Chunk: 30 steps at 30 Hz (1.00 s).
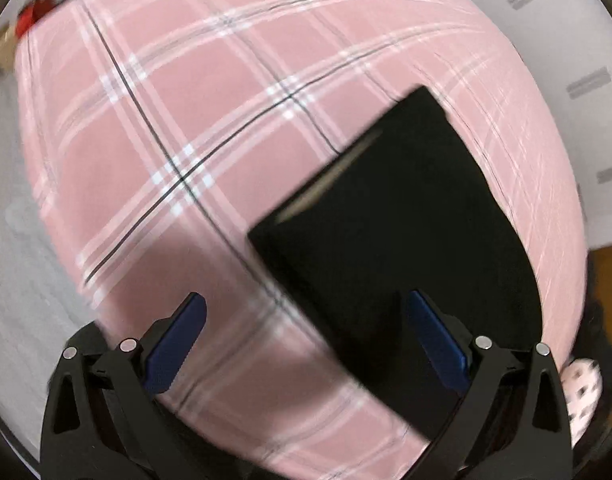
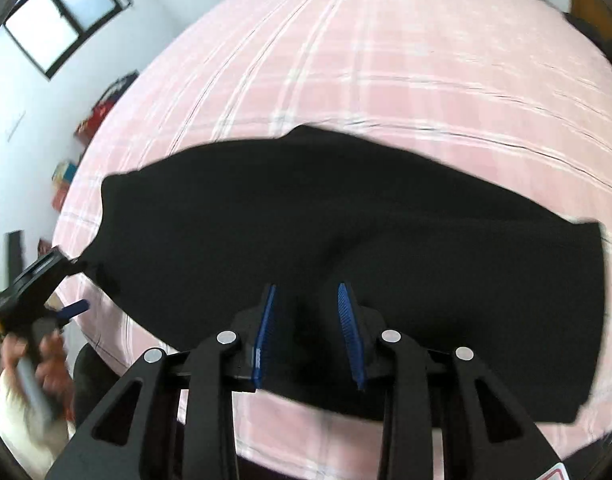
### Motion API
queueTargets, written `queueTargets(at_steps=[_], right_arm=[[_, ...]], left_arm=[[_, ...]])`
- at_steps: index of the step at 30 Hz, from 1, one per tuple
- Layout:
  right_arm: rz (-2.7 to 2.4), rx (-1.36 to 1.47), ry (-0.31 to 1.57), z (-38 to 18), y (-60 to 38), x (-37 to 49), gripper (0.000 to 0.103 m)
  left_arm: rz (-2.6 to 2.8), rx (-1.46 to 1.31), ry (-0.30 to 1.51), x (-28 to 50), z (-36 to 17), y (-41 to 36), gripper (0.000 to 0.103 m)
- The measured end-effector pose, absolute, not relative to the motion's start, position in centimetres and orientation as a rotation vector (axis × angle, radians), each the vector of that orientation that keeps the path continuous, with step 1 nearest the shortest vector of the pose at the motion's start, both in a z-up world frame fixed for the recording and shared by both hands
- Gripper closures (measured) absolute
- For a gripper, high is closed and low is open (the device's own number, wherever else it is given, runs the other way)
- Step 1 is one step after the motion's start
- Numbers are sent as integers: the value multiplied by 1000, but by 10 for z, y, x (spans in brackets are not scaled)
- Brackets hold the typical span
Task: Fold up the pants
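Your black pants (image 2: 346, 220) lie folded on the pink plaid bed (image 2: 386, 60), details lost in blur. Your left gripper (image 1: 306, 344) fingers gape empty; your right gripper (image 2: 308, 336) fingers sit part-closed, grip unclear.

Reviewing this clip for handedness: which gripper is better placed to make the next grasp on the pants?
Probably the left gripper: its jaws stand wide open over the edge of the black pants. The right gripper sits narrower above the cloth's middle.

Legible text, labels, brands, numbers: none. A red-and-white sticker (image 2: 556, 473) at the right wrist view's bottom edge is cropped, unreadable.
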State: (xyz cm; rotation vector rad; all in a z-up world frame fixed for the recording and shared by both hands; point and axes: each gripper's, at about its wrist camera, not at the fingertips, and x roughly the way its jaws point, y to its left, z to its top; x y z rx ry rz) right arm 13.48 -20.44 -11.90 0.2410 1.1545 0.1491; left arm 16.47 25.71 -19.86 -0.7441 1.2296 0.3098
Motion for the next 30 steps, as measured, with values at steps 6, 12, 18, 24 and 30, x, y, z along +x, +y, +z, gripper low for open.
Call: queueTargets(at_steps=[6, 12, 18, 24, 30], right_arm=[[3, 336, 1130, -104, -285, 86, 59], [-103, 462, 1105, -106, -334, 49, 47], [-144, 524, 1059, -108, -364, 25, 47], [-160, 586, 998, -104, -392, 9, 47], [-172, 632, 995, -113, -419, -4, 45]], left_arm=[[392, -732, 1195, 180, -206, 251, 7], [310, -582, 1166, 192, -181, 220, 86], [146, -482, 1021, 186, -88, 160, 88], [-189, -307, 922, 158, 1, 24, 88], [-435, -40, 1029, 127, -37, -133, 17]])
